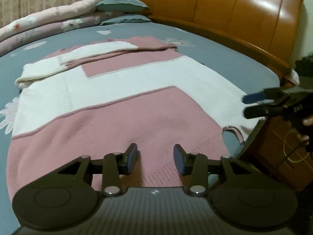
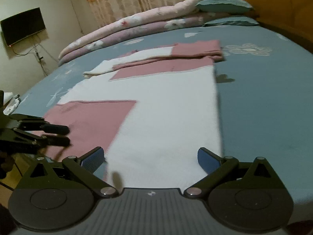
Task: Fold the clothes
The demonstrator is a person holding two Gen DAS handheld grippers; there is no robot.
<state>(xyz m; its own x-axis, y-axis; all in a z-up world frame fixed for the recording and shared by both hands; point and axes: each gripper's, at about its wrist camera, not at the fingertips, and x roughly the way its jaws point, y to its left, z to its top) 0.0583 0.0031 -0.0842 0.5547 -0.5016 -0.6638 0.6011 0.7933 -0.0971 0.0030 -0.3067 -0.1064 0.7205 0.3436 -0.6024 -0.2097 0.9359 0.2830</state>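
Sweater lies flat across centre of frame on bed, sleeves folded in at top, ready for hem fold.
Left gripper low at bottom centre over pink hem, jaws partly apart, nothing between them.
Right gripper wide open, straddling white hem edge, pads not pressing.
No containers in view.
Quilts, pillows stacked upper frame, clear of work.

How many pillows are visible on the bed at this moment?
2. Both blue-grey pillows lie at the head of the bed by the wooden headboard: the upper pillow rests on the folded quilts, the lower pillow beside them. Others may be hidden.
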